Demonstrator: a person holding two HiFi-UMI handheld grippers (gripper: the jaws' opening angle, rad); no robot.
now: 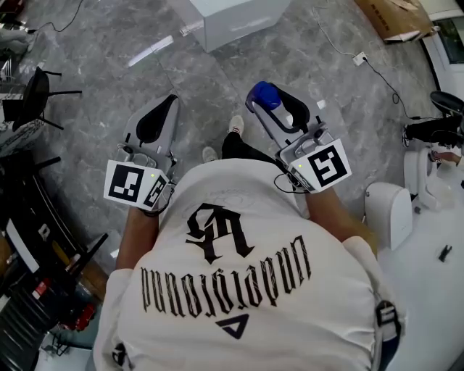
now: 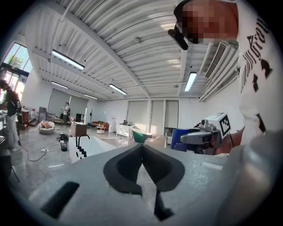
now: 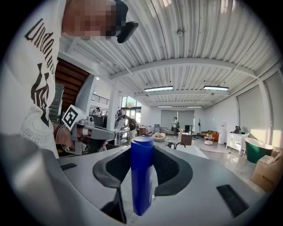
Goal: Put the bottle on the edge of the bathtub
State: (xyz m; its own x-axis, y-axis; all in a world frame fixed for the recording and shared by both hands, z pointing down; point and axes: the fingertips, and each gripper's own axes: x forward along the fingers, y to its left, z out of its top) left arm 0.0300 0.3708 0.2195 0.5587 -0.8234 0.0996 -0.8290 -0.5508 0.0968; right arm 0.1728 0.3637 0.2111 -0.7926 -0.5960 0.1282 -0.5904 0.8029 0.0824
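My right gripper [image 1: 267,101] is shut on a blue bottle [image 1: 265,94], held out in front of the person's chest above the grey marble floor. In the right gripper view the bottle [image 3: 142,176] stands upright between the dark pads [image 3: 174,170] of that gripper [image 3: 143,152]. To the left, my left gripper [image 1: 168,105] is shut with nothing in it, and its tips [image 2: 142,147] meet. A white bathtub [image 3: 188,151] with a black tap stands farther off in the room, also seen as the bathtub [image 2: 90,148] in the left gripper view.
A white box [image 1: 235,18] and a cardboard box [image 1: 395,16] lie on the floor ahead. White fixtures [image 1: 388,210] stand close on the right. A black chair [image 1: 36,94] and dark racks are at the left. A cable [image 1: 377,69] runs across the floor. A green tub [image 3: 258,150] stands far right.
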